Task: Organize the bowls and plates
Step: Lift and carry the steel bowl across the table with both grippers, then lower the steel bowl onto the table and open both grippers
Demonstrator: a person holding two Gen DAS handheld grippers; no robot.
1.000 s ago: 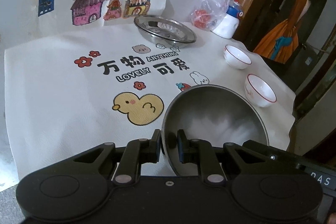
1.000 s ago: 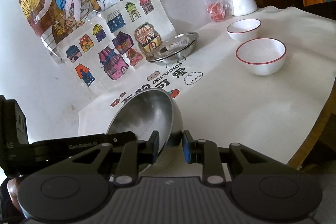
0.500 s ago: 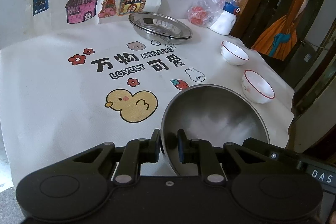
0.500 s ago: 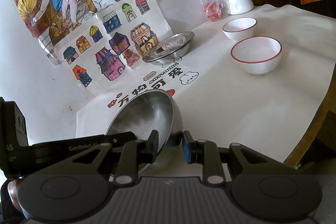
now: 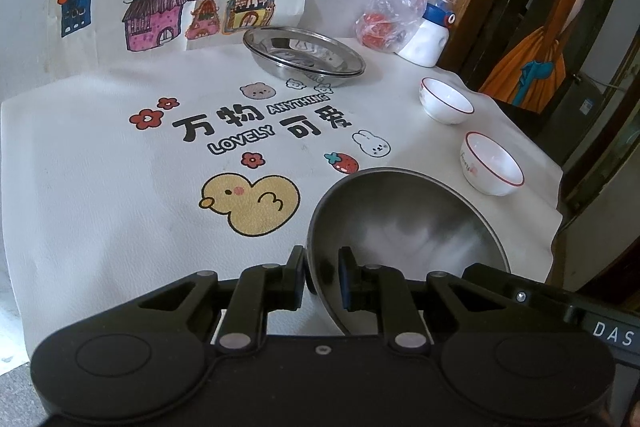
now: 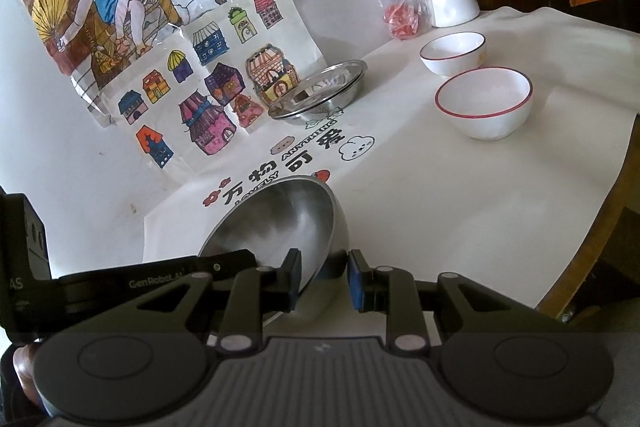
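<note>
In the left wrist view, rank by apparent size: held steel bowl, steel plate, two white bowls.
1. Steel bowl, nearest the camera, so unsure.
2. Steel plate.
3. The two white bowls look alike.

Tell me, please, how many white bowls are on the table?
2. One white bowl stands near the table's right edge, just beyond the steel bowl held in the grippers; the other sits farther back, near the white bottle. None appears hidden.

The printed white tablecloth (image 5: 100, 187) lies bare across its left and middle. At the far edge, shallow steel plates (image 5: 304, 57) stand in the way; two red-rimmed white bowls (image 5: 492, 163) block the right side. A tilted steel bowl (image 5: 404, 227) fills the near right.
</note>
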